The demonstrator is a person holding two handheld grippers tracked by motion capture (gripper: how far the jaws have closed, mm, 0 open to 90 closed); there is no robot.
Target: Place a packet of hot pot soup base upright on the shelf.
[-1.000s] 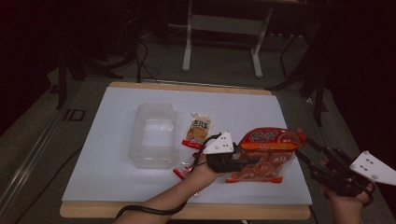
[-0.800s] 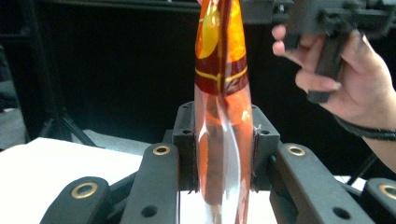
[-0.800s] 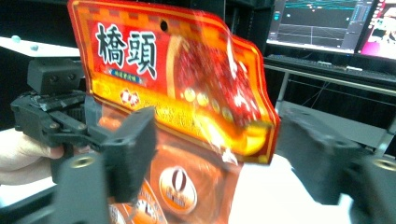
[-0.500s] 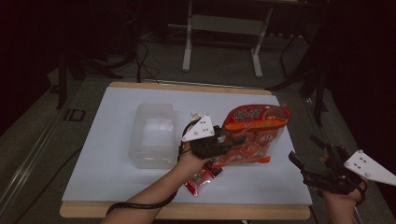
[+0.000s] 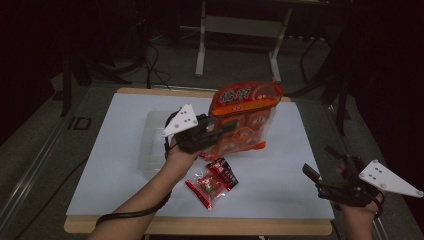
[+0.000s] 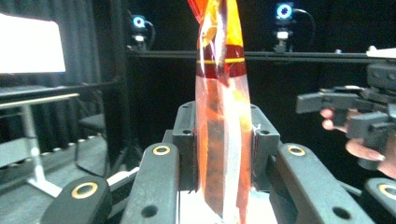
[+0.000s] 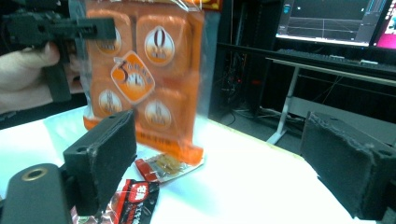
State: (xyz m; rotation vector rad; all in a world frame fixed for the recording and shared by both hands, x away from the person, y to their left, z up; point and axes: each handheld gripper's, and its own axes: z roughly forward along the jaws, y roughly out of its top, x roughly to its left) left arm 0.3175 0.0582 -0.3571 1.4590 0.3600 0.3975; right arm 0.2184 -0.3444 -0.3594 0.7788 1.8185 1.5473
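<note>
Black grippers [image 5: 212, 131], grey three-cornered plates

Readable markings, itemised:

- Orange snack bag [image 7: 144, 79]: a large "0" inside a white oval on the upper printed panel; a large "3" inside an orange diamond-shaped badge at mid height, followed by small white characters too blurred to read. Further white ovals on the lower panels carry marks that cannot be made out.
- Same orange snack bag [image 5: 245, 117], high view: large white characters on the red header band, not legible.
- Floor [image 5: 80, 123] left of the worktop: the letters "ID" in pale outline.
- Red sachet [image 7: 135, 196]: white characters on a dark label, unreadable.
- Monitor [image 7: 331, 21]: on-screen content too small to read.
</note>
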